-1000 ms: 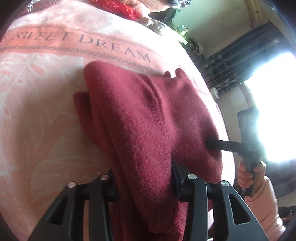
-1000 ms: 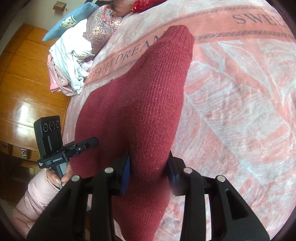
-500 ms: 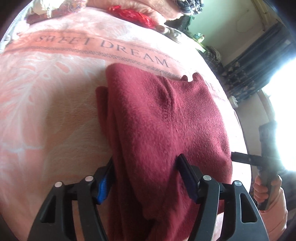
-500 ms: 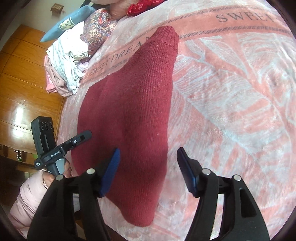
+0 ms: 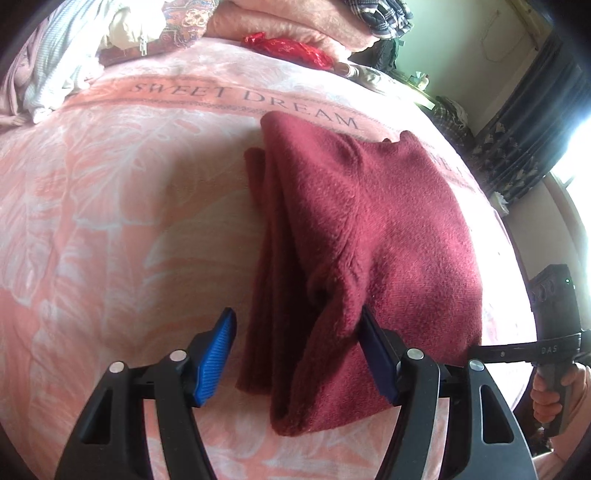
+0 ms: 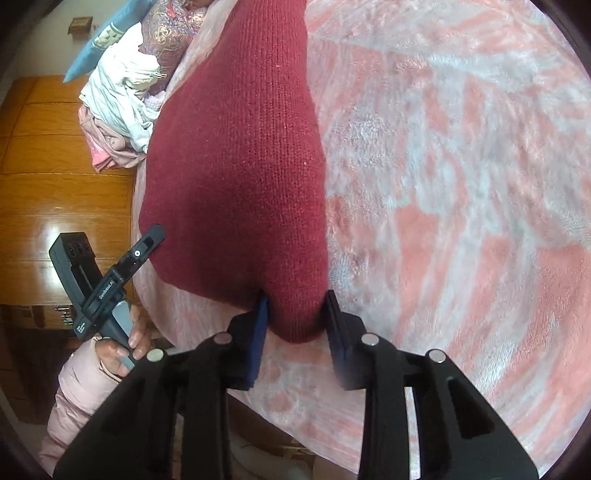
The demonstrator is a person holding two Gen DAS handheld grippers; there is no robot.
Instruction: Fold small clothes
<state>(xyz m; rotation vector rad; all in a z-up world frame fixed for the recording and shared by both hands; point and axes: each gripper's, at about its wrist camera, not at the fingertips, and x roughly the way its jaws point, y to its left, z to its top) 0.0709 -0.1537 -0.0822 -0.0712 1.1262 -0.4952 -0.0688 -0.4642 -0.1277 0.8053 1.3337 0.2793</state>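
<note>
From the left wrist view, the dark red sweater (image 5: 354,236) lay folded lengthwise on the pink "SWEET DREAM" blanket (image 5: 110,206), reaching from about six o'clock up toward twelve. The left gripper (image 5: 299,354) stood wide over the sweater's near end: its blue pad at seven o'clock was clear of the cloth, while a raised fold of knit brushed the finger at five o'clock, so nothing was pinched. Along the top edge sat a heap of bedding and clothes (image 5: 74,55), a shiny red item (image 5: 288,48) near twelve o'clock, and dark curtains (image 5: 535,122) at two o'clock beside a glaring window. At four o'clock the other hand-held gripper poked in, a hand (image 5: 550,391) wrapped round its grip, its tip hidden behind the sweater's edge.

From the right wrist view, the right gripper (image 6: 297,325) was closing narrowly on the sweater's near rounded corner, and the pads seemed to press the knit on both sides, though shadow there made it hard to be sure. The sweater ran from centre up to twelve o'clock. At nine o'clock stood a wooden wardrobe (image 6: 55,184); at eleven o'clock a pile of pale garments (image 6: 122,107) and a blue pillow (image 6: 107,33). The left gripper, held by a hand in a pink sleeve (image 6: 77,395), hovered at eight o'clock just off the sweater's edge.
</note>
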